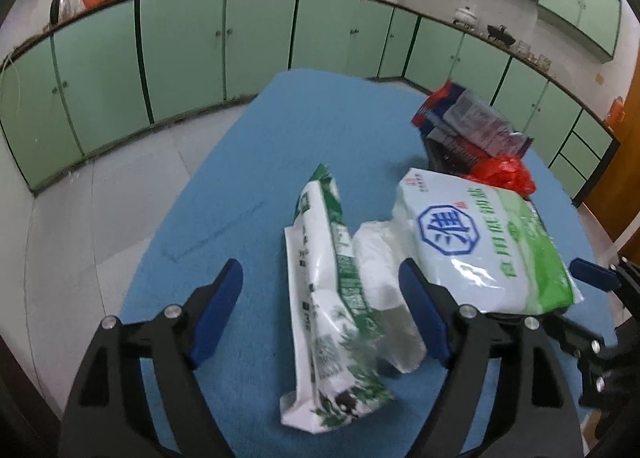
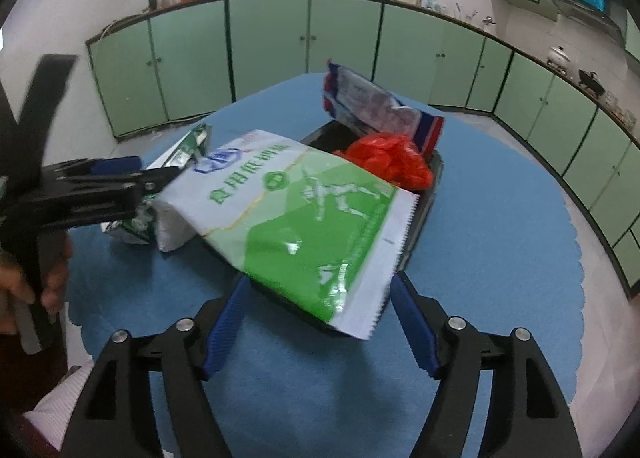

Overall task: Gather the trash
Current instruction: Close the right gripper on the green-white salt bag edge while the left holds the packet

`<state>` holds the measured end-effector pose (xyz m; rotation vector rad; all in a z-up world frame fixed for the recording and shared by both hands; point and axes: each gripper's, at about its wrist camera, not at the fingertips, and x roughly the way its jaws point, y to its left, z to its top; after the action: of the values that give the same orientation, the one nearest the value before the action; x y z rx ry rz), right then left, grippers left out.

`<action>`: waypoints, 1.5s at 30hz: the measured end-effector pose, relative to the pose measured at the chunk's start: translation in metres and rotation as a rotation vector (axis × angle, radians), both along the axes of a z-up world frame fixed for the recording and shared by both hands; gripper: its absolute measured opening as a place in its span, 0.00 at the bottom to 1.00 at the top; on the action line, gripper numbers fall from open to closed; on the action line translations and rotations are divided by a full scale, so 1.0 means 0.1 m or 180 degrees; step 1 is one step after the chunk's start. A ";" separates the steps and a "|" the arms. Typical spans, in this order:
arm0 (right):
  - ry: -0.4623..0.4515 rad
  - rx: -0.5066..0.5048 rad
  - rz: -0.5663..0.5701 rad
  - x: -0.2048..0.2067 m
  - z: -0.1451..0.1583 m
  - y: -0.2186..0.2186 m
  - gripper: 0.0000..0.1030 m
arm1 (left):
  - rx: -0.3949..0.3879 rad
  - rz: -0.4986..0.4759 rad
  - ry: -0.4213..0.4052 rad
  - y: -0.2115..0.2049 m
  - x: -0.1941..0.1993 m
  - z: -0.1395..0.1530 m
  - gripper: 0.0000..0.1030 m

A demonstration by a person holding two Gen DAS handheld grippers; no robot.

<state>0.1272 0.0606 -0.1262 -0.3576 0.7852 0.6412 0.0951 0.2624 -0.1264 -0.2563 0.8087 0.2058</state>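
Straddling the salt bag [image 2: 288, 214], the right gripper [image 2: 318, 322] has its fingers wide with nothing clamped; that bag leans half over the black tray [image 2: 436, 172], so a shallow pinch on slick film could drag it back onto the blue desk [image 2: 500, 238]. Left gripper [image 1: 320, 314], equally wide, hovers low around the green pouch [image 1: 332, 322], level with the desk. Farther off, red wrappers [image 2: 390, 160] already fill the tray.
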 end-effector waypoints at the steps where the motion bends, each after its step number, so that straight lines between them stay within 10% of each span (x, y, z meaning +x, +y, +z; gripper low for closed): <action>1: -0.0010 0.0001 0.0005 -0.01 0.00 0.00 0.74 | -0.0016 0.0007 0.0018 0.01 0.01 -0.02 0.73; 5: 0.0018 0.0035 -0.0030 0.03 0.01 -0.01 0.74 | -0.0141 -0.0035 0.0032 0.06 0.03 -0.06 0.38; 15: -0.0031 0.0089 -0.0097 0.09 0.05 -0.05 0.63 | -0.0057 -0.0123 -0.0148 -0.08 -0.08 0.04 0.34; 22: 0.0192 0.0233 -0.0039 0.15 0.03 -0.03 0.32 | -0.0009 -0.0188 -0.0198 -0.14 -0.09 0.08 0.34; 28: 0.0235 0.0311 -0.0262 0.23 0.10 -0.20 0.53 | 0.0021 -0.0273 -0.0237 -0.22 -0.11 0.09 0.34; 36: 0.0718 0.0658 -0.0381 0.40 0.01 -0.44 0.56 | 0.0085 -0.0458 -0.0244 -0.43 -0.05 0.14 0.34; 45: 0.0662 0.0645 -0.0448 0.43 0.05 -0.54 0.10 | 0.0100 -0.0373 -0.0220 -0.40 -0.03 0.14 0.34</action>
<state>0.1700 0.0070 -0.1213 -0.0496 0.9259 0.6253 0.0921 0.2227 -0.1127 -0.1849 0.7490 0.0991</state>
